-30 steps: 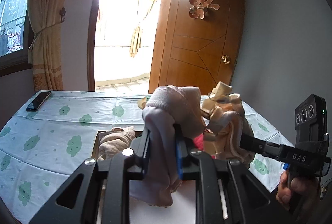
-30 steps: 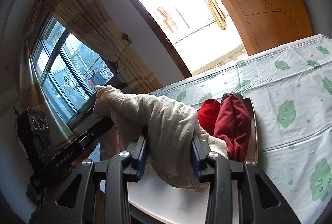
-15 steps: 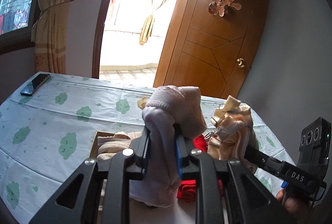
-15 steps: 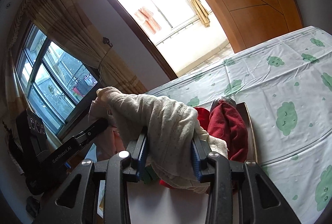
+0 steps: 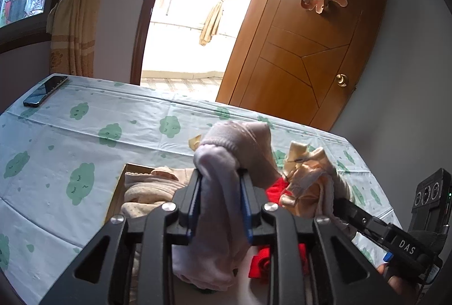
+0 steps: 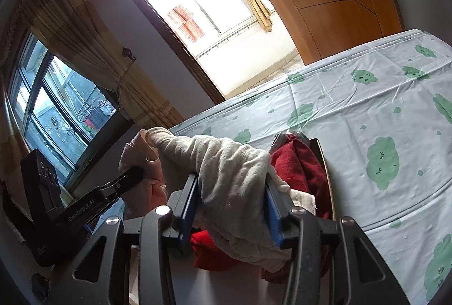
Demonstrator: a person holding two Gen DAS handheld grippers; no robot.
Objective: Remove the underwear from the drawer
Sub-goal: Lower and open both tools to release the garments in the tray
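Your left gripper (image 5: 219, 201) and its pale pink underwear (image 5: 226, 177) hide most of the drawer (image 5: 117, 192). The red garments (image 6: 299, 166) below are half covered, so you cannot tell what they are.

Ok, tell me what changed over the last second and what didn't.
Both grippers have lifted: the drawer and its red clothes now show below them. The left gripper stays clamped on the pale pink underwear, the right gripper on the cream underwear. Nothing was released.
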